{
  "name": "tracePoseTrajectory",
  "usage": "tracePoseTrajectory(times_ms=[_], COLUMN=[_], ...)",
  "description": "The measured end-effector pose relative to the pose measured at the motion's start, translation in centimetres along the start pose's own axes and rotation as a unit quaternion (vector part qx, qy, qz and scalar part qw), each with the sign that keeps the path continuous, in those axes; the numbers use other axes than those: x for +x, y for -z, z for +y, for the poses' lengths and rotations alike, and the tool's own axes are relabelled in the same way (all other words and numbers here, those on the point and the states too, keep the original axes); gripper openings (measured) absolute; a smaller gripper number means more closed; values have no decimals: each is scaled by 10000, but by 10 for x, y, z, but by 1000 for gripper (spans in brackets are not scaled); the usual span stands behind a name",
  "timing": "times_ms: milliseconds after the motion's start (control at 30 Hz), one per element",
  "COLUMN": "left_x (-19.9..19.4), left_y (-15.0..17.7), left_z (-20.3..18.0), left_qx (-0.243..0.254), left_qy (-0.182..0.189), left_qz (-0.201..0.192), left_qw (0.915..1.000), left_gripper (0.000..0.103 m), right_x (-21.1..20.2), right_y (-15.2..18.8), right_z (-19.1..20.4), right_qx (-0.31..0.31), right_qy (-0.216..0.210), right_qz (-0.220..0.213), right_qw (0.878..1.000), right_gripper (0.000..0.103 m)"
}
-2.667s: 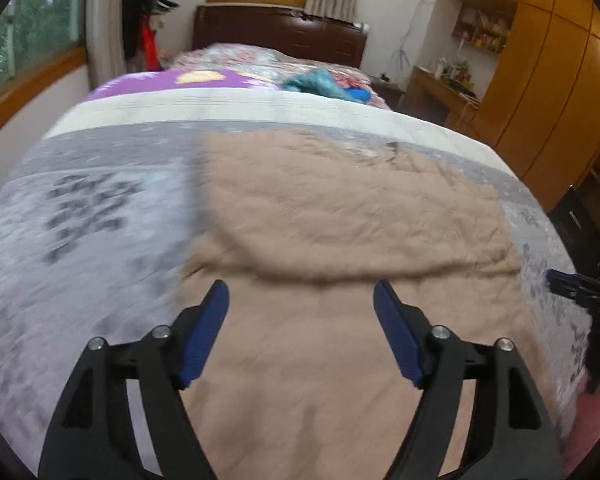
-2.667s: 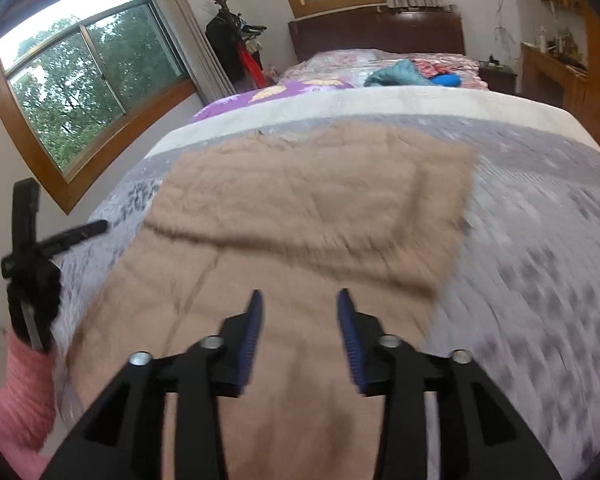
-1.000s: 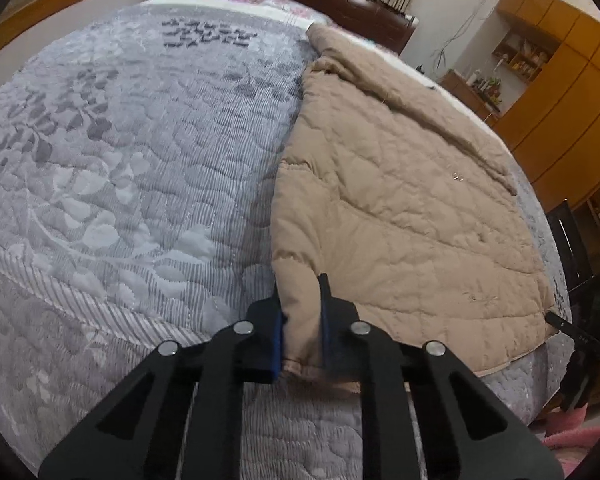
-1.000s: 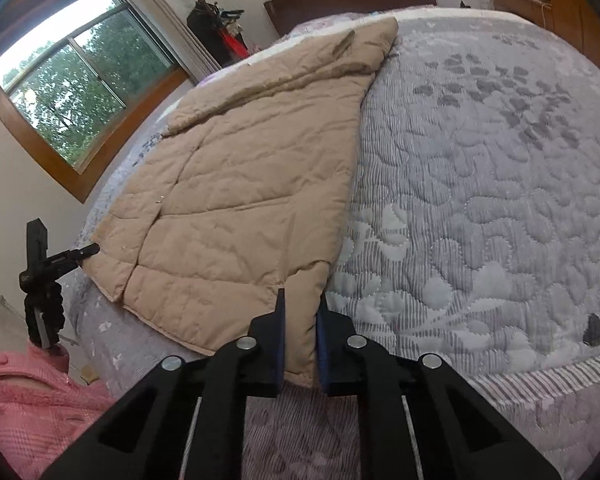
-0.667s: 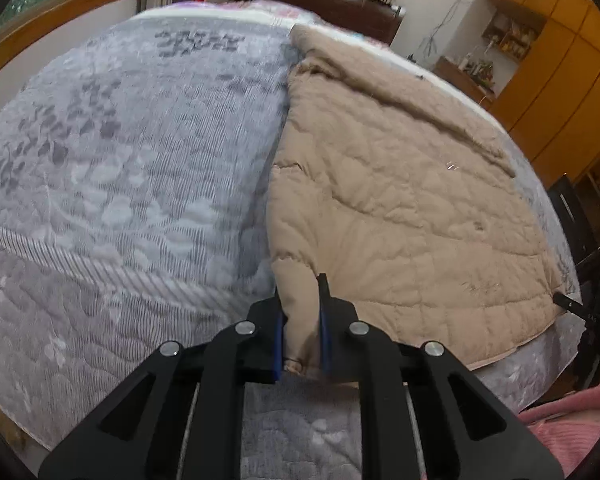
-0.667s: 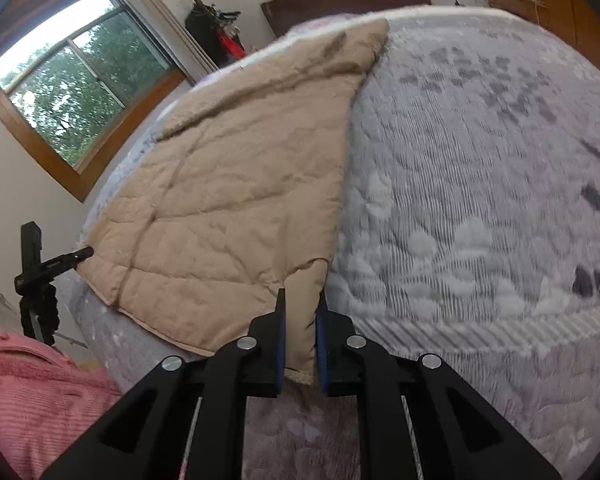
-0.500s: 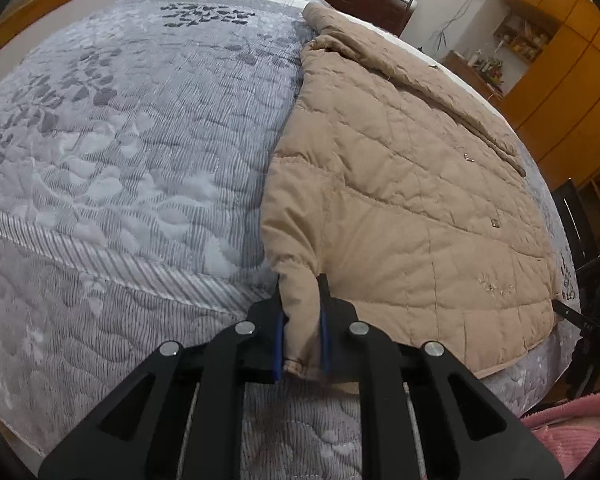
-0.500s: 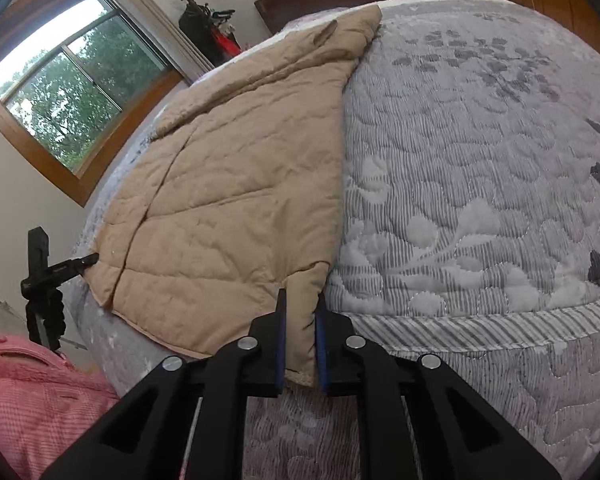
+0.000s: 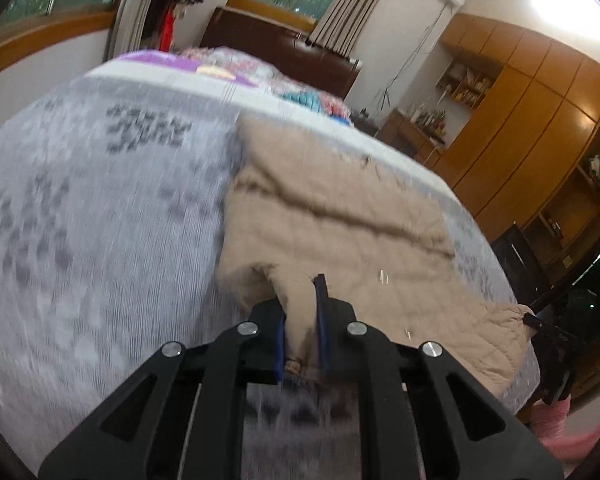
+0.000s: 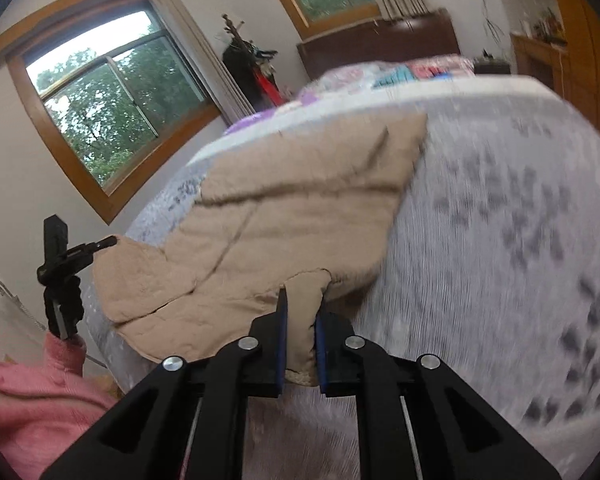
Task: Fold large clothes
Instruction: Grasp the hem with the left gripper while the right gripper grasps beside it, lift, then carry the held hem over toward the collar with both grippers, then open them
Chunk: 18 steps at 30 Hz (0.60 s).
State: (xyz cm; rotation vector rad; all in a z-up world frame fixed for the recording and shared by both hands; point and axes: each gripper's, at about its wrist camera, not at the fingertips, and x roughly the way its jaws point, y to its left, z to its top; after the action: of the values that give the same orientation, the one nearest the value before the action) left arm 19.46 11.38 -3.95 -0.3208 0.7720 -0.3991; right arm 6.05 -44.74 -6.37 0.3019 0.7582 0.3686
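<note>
A tan quilted coat [image 9: 340,216] lies spread on the grey patterned bedspread [image 9: 84,208]. My left gripper [image 9: 300,320] is shut on the coat's near left hem corner, which stands pinched between the blue pads and lifted off the bed. In the right wrist view the same coat [image 10: 300,208] stretches away to the left, and my right gripper [image 10: 300,320] is shut on its near right hem corner, also raised. The other gripper [image 10: 72,260] shows at that view's left edge, above a pink sleeve [image 10: 24,392]. Both views are motion-blurred.
The bed runs back to a dark wooden headboard [image 9: 284,52] with colourful bedding [image 9: 236,68] in front of it. Wooden wardrobes [image 9: 540,120] line the right wall. Windows [image 10: 112,92] and a coat stand [image 10: 252,64] are on the left. Grey bedspread [image 10: 520,240] lies bare beside the coat.
Both grippers were open above the coat, then came down and shut on its near hem corners. In the last half second both rose, lifting the hem off the bed.
</note>
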Motion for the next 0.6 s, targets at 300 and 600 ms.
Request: tracePoseTrajectory(times_ms=[300,600], left_x=[53,132], left_y=[-96,-172], left_z=[3,7], left_qx=[-63,-190], left_qy=[27,-230], left_qz=[-162,-145], left_qw=[9998,9995], left_gripper=[10,10], right_x=[22,73], right_y=[-97,-182], right_z=[-18,-65], right_qx=[178,776], right_qy=[-54,-127], right_qz=[29,172], right_qw=[9998,9968], right_gripper=[11,11])
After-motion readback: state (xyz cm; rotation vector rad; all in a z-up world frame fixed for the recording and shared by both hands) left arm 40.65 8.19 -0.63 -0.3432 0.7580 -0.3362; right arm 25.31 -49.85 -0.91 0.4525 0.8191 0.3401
